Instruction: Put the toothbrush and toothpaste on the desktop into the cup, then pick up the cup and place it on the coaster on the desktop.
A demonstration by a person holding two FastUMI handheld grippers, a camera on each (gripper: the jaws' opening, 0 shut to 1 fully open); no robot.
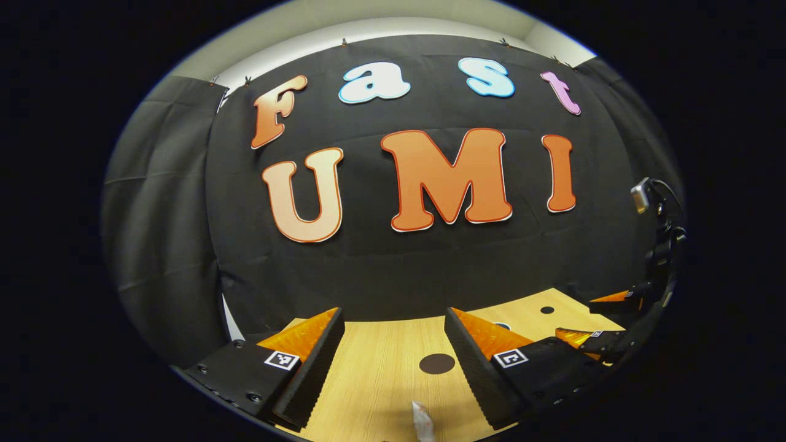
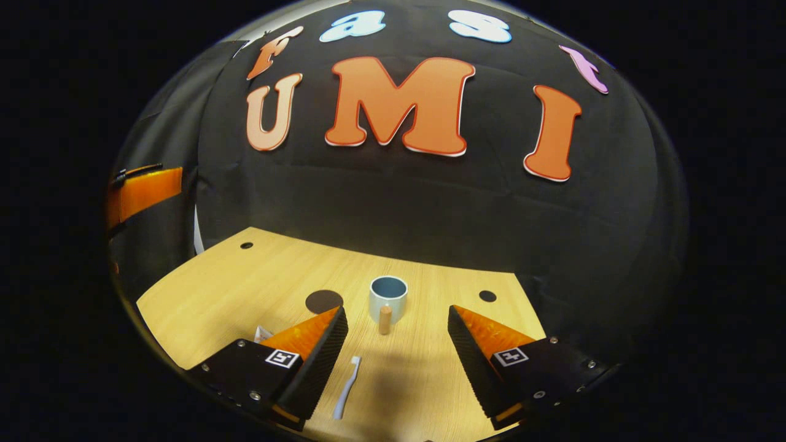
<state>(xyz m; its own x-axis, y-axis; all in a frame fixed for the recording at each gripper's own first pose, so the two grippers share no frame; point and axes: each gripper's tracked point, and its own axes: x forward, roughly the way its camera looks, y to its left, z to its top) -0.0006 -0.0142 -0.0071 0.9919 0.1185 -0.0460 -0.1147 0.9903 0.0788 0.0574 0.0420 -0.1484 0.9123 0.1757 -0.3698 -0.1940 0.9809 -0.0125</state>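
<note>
Between the released right tongs [image 2: 398,325] stand cup [image 2: 388,297], toothbrush [image 2: 347,388] and coaster [image 2: 324,301]; left tongs [image 1: 393,328] likewise gape.

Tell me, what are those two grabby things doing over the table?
A person holds a hand-held gripper in each hand, and nothing is picked up yet. The right hand-held gripper hovers open above the wooden table, facing the cup. The toothbrush lies flat just below it, and the dark round coaster sits left of the cup. The left hand-held gripper is open too, with the toothpaste lying near it.
</note>
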